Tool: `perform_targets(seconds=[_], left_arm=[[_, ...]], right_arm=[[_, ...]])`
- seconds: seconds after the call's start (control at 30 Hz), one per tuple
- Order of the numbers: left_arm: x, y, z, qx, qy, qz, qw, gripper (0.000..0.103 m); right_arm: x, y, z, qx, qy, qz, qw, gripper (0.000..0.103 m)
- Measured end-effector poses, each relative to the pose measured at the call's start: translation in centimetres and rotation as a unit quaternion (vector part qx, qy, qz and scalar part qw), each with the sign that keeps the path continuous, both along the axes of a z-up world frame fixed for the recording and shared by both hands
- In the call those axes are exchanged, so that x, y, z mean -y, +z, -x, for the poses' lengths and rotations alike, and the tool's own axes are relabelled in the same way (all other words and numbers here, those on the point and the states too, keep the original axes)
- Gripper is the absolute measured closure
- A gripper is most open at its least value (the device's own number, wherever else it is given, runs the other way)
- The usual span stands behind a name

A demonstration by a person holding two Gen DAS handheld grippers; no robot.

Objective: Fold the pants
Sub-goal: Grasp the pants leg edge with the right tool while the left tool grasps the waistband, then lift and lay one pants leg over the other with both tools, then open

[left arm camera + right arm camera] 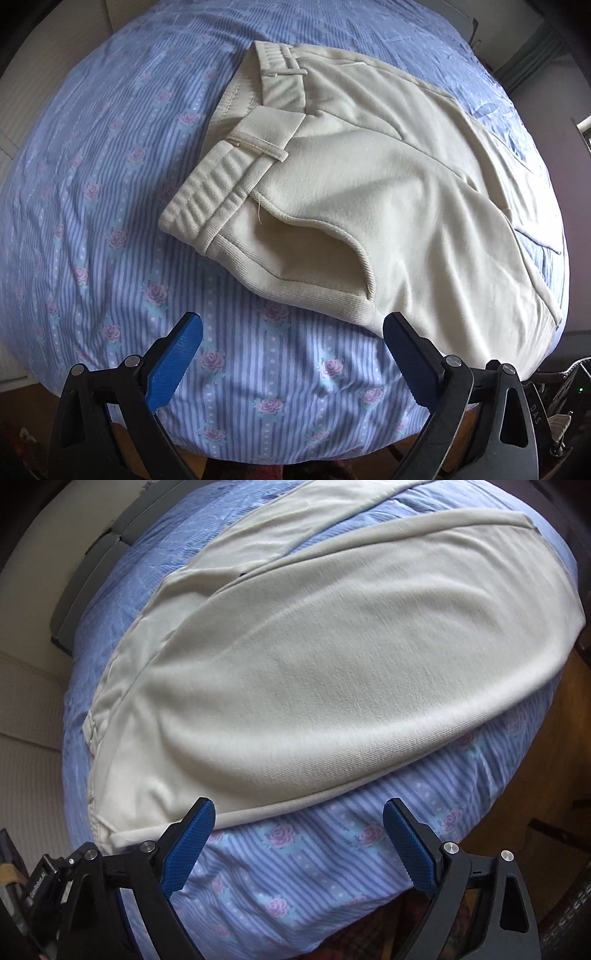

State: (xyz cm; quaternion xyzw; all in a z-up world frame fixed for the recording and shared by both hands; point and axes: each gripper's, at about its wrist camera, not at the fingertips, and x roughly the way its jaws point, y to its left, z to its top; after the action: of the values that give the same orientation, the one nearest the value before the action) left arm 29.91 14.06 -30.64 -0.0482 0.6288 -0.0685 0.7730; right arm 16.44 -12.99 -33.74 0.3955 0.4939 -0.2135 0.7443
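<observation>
Cream pants (369, 166) lie flat on a blue striped, rose-patterned bedsheet (110, 221). Their waistband (221, 177) with its belt loops is on the left, and a side pocket (314, 251) gapes toward me. My left gripper (293, 325) hangs open over the sheet just short of the pants' near edge, its right fingertip at that edge. In the right wrist view the pants (314, 664) stretch away along the legs. My right gripper (299, 808) stands open at their near edge above the sheet (314, 867), its left fingertip (205, 816) over the cloth. Nothing is gripped.
The bed's near edge drops to a wooden floor (554, 709) on the right. A grey bed frame (92, 572) and a pale wall (22, 709) lie beyond on the left. A black device (37, 886) sits at the lower left edge.
</observation>
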Motion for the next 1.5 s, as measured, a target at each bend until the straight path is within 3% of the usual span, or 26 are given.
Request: perform_targets(seconds=[0.17, 0.47, 0.57, 0.63, 0.67, 0.7, 0.73, 0.77, 0.83, 0.93, 1.07, 1.23, 1.5], left_arm=[[0.5, -2.0, -1.0, -0.008, -0.009, -0.017, 0.9998, 0.004], [0.9, -5.1, -2.9, -0.052, 0.011, 0.009, 0.9985, 0.007], [0.8, -5.6, -3.5, -0.07, 0.021, 0.03, 0.9969, 0.026], [0.9, -5.3, -3.7, -0.077, 0.022, 0.053, 0.9954, 0.04], [1.1, -4.9, -3.7, -0.077, 0.017, 0.058, 0.9952, 0.051], [1.5, -4.3, -3.6, -0.071, 0.008, 0.061, 0.9956, 0.062], [1.9, -3.6, -3.5, -0.064, 0.0, 0.06, 0.9961, 0.067], [2.7, -3.0, -3.4, -0.054, -0.011, 0.054, 0.997, 0.074], [3.9, -1.0, -3.2, -0.024, -0.03, 0.032, 0.9988, 0.08], [4.6, 1.8, -3.3, 0.005, -0.042, 0.027, 0.9988, 0.085], [5.1, 5.9, -3.2, 0.033, -0.025, 0.032, 0.9986, 0.091], [4.5, 10.4, -3.1, 0.085, 0.013, 0.024, 0.996, 0.093], [5.3, 13.4, -7.8, 0.143, 0.096, 0.04, 0.9843, 0.095]], right_arm=[[0.6, -2.5, -0.4, -0.001, -0.019, -0.018, 1.0, 0.012], [2.3, -5.2, -1.5, 0.011, -0.048, -0.039, 0.998, 0.014], [2.9, -5.2, -1.7, 0.006, -0.062, -0.036, 0.997, 0.027], [3.5, -4.8, -1.7, 0.008, -0.068, -0.036, 0.997, 0.046], [3.9, -4.8, -1.7, 0.01, -0.071, -0.04, 0.997, 0.05], [4.3, -4.6, -1.7, 0.012, -0.073, -0.045, 0.996, 0.062], [4.8, -4.4, -1.6, 0.015, -0.074, -0.048, 0.996, 0.075], [5.2, -4.0, -1.5, 0.017, -0.072, -0.05, 0.996, 0.08], [6.0, -2.5, -1.4, 0.026, -0.067, -0.05, 0.996, 0.089], [6.9, 1.6, -1.3, 0.052, -0.061, -0.03, 0.996, 0.09], [8.2, 8.8, -1.5, 0.097, -0.028, 0.018, 0.995, 0.09], [9.8, 15.9, -5.0, 0.154, 0.037, 0.047, 0.986, 0.09], [12.7, 19.0, -13.7, 0.156, 0.138, 0.068, 0.976, 0.09]])
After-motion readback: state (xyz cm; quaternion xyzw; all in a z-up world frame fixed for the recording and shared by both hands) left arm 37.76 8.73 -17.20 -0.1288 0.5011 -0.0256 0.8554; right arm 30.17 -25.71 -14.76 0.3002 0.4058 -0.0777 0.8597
